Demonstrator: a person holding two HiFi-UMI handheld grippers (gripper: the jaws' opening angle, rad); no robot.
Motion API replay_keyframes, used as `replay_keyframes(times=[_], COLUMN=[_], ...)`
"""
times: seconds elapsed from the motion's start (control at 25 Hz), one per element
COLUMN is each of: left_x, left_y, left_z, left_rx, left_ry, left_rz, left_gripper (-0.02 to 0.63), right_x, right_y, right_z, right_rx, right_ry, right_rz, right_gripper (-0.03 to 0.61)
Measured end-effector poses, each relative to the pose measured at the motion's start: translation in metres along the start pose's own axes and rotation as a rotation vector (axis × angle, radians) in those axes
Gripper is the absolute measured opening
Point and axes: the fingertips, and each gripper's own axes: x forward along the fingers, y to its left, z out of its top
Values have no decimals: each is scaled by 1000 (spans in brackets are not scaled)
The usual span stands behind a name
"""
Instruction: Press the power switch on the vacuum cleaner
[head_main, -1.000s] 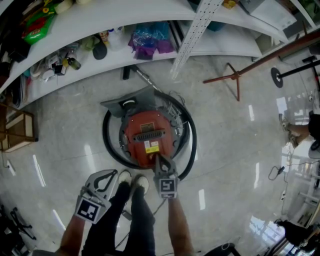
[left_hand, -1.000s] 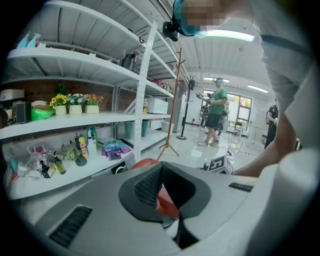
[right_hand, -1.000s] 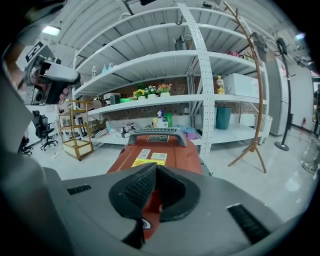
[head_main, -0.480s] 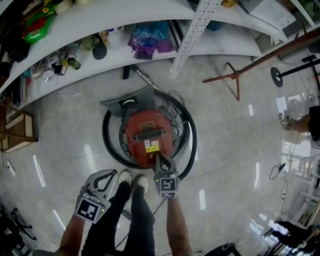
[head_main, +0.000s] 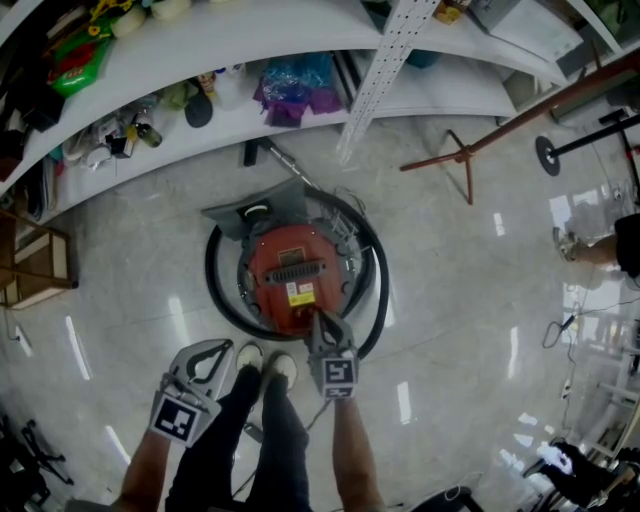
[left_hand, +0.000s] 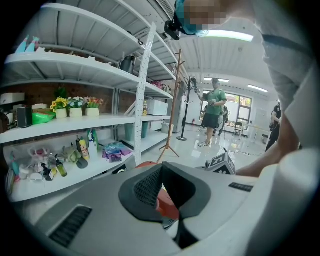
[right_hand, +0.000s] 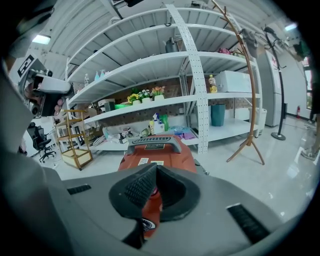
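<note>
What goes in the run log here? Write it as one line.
right tool: shut, tip on near end of red vacuum cleaner | left tool: shut, empty, clear of vacuum cleaner | hose: coiled round it

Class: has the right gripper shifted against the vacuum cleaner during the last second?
No. The right gripper keeps its tip at the near edge of the vacuum cleaner.

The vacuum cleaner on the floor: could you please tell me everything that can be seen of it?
The vacuum cleaner stands upright on the glossy floor before the shelves. Its rounded body looks like red plastic, with a dark ribbed carry handle and labels on top. A black hose coils around it. The right gripper, jaws together, appears to press its near side.
</note>
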Motion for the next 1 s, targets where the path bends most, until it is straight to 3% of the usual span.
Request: replay_keyframes(times=[1.0], left_x=[-26], left_y=[-7], left_z=[76], left_rx=[-42], left_ry=[-38], left_rz=[-6], left_gripper=[9], right_x=[-63], right_y=[36], right_z=[93], right_rx=[14], right_ry=[-82], right_rz=[58], right_gripper=[11])
